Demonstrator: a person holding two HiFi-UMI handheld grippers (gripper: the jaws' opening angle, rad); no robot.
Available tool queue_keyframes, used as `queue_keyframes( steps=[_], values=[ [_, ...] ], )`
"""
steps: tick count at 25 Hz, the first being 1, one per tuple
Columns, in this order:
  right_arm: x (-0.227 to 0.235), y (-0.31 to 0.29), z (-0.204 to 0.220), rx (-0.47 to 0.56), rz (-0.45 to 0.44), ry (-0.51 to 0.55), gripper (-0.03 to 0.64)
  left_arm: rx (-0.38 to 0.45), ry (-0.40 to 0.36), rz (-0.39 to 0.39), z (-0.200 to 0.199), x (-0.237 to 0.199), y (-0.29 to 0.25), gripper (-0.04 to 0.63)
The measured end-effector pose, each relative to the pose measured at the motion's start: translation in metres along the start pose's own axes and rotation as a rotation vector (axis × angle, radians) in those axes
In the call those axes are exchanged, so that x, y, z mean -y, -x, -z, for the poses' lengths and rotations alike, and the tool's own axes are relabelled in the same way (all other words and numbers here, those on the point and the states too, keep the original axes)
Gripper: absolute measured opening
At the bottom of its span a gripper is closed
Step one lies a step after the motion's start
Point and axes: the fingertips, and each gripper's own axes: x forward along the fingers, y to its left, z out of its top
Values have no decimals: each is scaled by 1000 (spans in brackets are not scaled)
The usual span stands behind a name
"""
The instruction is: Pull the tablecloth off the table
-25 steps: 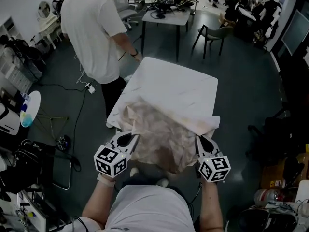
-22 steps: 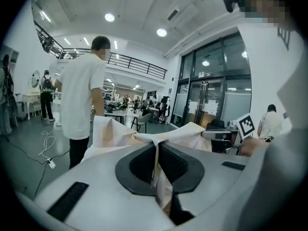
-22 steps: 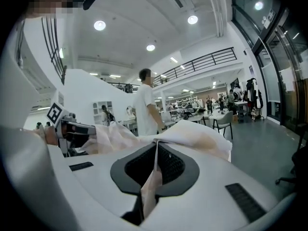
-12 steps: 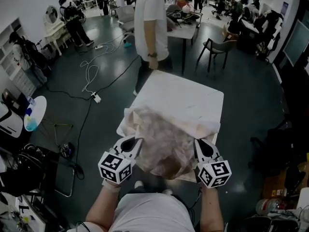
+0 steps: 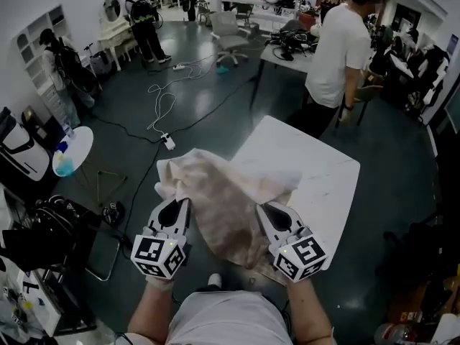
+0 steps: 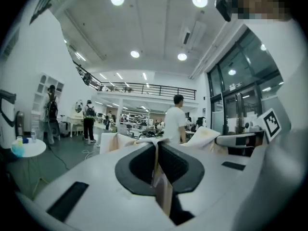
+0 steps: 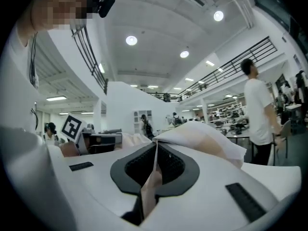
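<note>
1. The left tool (image 5: 180, 205) is clamped shut on an edge of the beige tablecloth (image 5: 215, 192), with a thin fold of fabric pinched between its dark pads.
2. The right tool (image 5: 267, 210) is likewise closed on the cloth's edge, fabric squeezed between its jaws.
3. The tablecloth hangs bunched between the two tools, mostly off the white square surface (image 5: 316, 171). Only its far right part lies over the surface's near-left edge.
4. A person in a white T-shirt (image 5: 338, 49) stands just beyond the surface's far side.
</note>
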Motion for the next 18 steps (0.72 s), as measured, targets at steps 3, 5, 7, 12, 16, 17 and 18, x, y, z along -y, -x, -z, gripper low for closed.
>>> queue_keyframes(
  steps=[3, 5, 7, 12, 16, 17, 18],
  values=[
    [-34, -34, -9, 11, -86, 19, 29, 57, 19, -49, -15, -28, 18, 18],
    [-43, -46, -15, 28, -93, 35, 29, 85, 19, -58, -25, -41, 25, 18],
    [-42, -53, -17, 36, -80, 45, 29, 109, 12, -63, -33, -48, 28, 18],
    [-22, -54, -11, 39, -18, 19, 29, 137, -16, -51, -41, -53, 22, 17],
    [3, -42, -15, 64, 70, 6, 29, 155, -23, -14, -51, -52, 8, 17],
    [9, -37, -17, 72, 94, 7, 29, 157, -26, 2, -54, -49, 3, 18],
    [14, -31, -20, 80, 118, 11, 29, 158, -31, 18, -57, -44, -2, 17]
  ],
)
